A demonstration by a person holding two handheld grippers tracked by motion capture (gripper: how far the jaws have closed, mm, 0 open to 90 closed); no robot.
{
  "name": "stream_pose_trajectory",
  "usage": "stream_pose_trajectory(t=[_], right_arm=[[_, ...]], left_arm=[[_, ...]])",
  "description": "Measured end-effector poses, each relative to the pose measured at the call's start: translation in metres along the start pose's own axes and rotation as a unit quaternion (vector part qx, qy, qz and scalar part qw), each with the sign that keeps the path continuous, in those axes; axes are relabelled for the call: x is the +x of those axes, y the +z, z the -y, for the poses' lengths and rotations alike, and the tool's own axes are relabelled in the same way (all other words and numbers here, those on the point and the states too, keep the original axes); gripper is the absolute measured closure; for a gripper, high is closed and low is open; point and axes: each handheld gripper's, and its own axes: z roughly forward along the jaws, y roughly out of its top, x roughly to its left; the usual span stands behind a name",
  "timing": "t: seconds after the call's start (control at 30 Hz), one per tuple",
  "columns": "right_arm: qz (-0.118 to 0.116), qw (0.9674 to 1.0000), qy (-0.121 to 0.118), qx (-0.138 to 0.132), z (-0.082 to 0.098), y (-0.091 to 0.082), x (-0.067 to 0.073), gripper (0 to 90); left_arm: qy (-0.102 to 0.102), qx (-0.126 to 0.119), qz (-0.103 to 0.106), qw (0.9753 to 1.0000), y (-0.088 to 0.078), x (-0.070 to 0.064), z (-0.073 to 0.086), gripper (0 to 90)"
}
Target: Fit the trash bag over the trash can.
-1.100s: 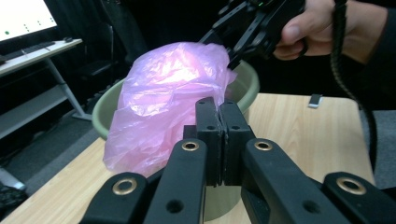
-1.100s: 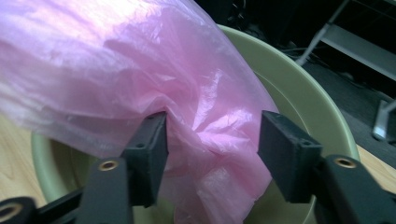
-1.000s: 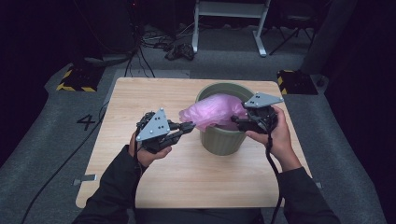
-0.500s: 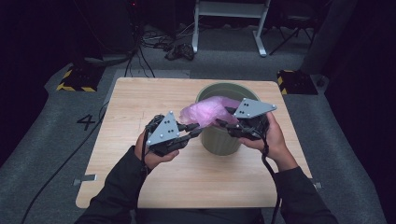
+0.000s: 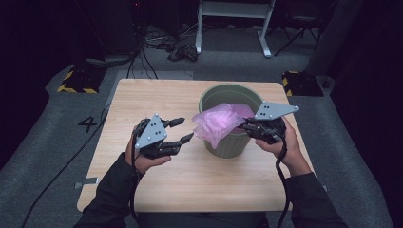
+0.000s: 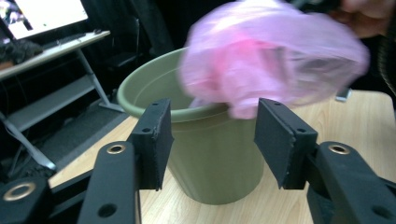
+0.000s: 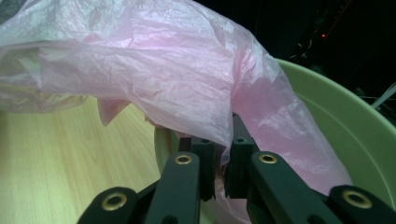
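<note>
Where pink bag (image 7: 154,70) drapes, right gripper (image 7: 219,154) pinching film, bin (image 7: 345,140) interior hidden

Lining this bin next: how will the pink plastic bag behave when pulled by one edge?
Probably floppy: the pink plastic bag sags, crumpled, over the green bin rim. It looks thin and see-through, so likely very light. The right tongs, just closing, pinch one fold; the rest would likely trail.
</note>
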Motion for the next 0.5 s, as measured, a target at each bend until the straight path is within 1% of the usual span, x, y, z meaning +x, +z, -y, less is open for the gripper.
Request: stream_pose_trajectory(t=[0.03,0.07,0.1,0.13,0.17,0.2,0.23,0.27,0.3,0.33,0.37,0.4,0.43,0.47,0.5], right_arm=[[-0.003,1.0000,-0.005,0.002,0.001,0.000,0.000,83.2],[-0.003,1.0000,-0.005,0.002,0.001,0.000,0.000,83.2],[-0.003,0.9999,-0.009,0.006,0.002,-0.001,0.000,82.2],[-0.008,0.9999,-0.010,0.006,0.003,-0.001,0.000,81.1],[-0.013,0.9998,-0.013,0.005,0.004,-0.001,0.000,80.1],[-0.013,0.9998,-0.016,0.004,0.004,-0.002,0.000,79.1],[-0.011,0.9998,-0.017,0.006,0.005,-0.002,0.000,77.4],[-0.012,0.9998,-0.015,0.006,0.005,-0.002,0.000,75.8],[-0.017,0.9997,-0.017,0.005,0.006,-0.002,0.000,73.1],[-0.018,0.9996,-0.022,0.005,0.006,-0.002,0.001,70.8],[-0.017,0.9995,-0.025,0.008,0.006,-0.002,0.002,67.9],[-0.018,0.9993,-0.030,0.010,0.006,-0.002,0.003,63.0],[-0.018,0.9992,-0.034,0.013,0.007,-0.002,0.005,55.7],[-0.018,0.9992,-0.034,0.013,0.007,-0.002,0.005,55.7],[-0.013,0.9991,-0.037,0.015,0.007,-0.002,0.006,48.2]], left_arm=[[-0.006,-0.001,-0.004,1.0000,0.003,0.003,0.001,43.6],[-0.006,-0.001,-0.004,1.0000,0.003,0.003,0.001,43.0],[-0.016,-0.005,0.003,0.9999,0.005,0.007,0.002,42.4],[-0.024,-0.010,0.014,0.9996,0.011,0.012,0.001,41.5],[-0.024,-0.010,0.014,0.9996,0.011,0.012,0.001,40.4],[-0.030,-0.017,0.030,0.9990,0.017,0.015,0.000,39.2],[-0.031,-0.020,0.039,0.9986,0.020,0.016,-0.002,38.7],[-0.031,-0.020,0.039,0.9986,0.020,0.016,-0.002,38.7],[-0.031,-0.020,0.045,0.9983,0.023,0.016,-0.004,38.8],[-0.024,-0.024,0.062,0.9975,0.027,0.016,-0.008,39.6],[-0.022,-0.026,0.068,0.9971,0.029,0.015,-0.010,41.4],[-0.020,-0.026,0.075,0.9966,0.031,0.015,-0.011,44.1],[-0.019,-0.026,0.081,0.9962,0.033,0.014,-0.013,48.5],[-0.019,-0.026,0.081,0.9962,0.033,0.014,-0.013,53.7],[-0.017,-0.021,0.076,0.9967,0.036,0.013,-0.014,53.7]])
